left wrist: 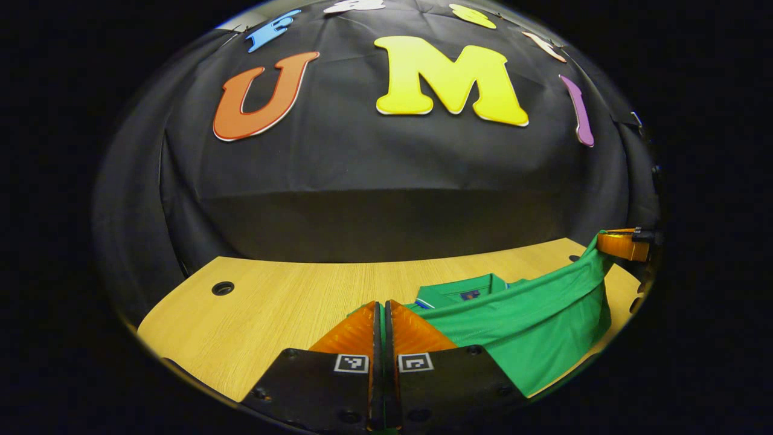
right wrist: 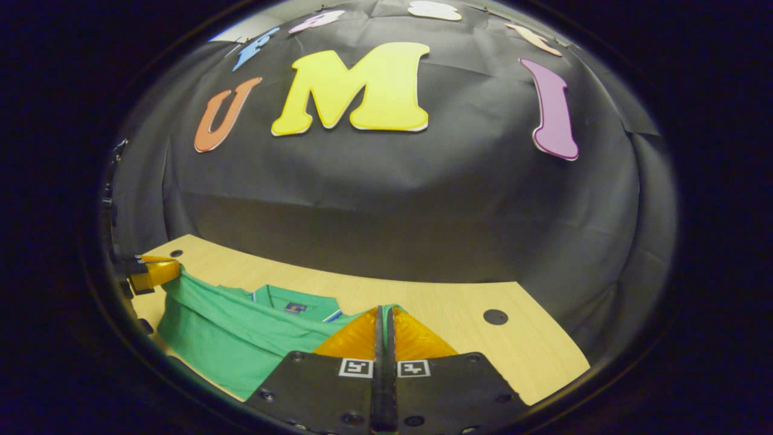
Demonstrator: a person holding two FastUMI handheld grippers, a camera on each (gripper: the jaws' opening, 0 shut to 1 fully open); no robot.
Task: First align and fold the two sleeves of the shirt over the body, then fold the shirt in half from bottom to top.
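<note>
The green shirt (left wrist: 531, 326) is lying low and right of centre in the left gripper view, and at the lower left in the right gripper view, on the pale wooden counter (left wrist: 272, 314). Its collar (left wrist: 462, 290) is showing flat on the counter behind a raised band of fabric, and that band is hanging stretched between the two claws, clear of the counter along its upper edge. No sleeve is sticking out to either side, so the sleeves are probably folded in already, though the fabric is hiding them. The bottom-to-top fold is, by my reading, under way: the hem is being carried toward the collar and is not yet laid down.

The left claw (left wrist: 383, 311) is pinching a corner of the shirt, its fingers closed with a sliver of green between them; it is also appearing at the left edge of the right gripper view. The right claw (right wrist: 384, 315) is likewise clamped on the opposite corner, and is appearing at the right edge of the left gripper view.

Left to do: lowering the hem onto the collar end and releasing.
</note>
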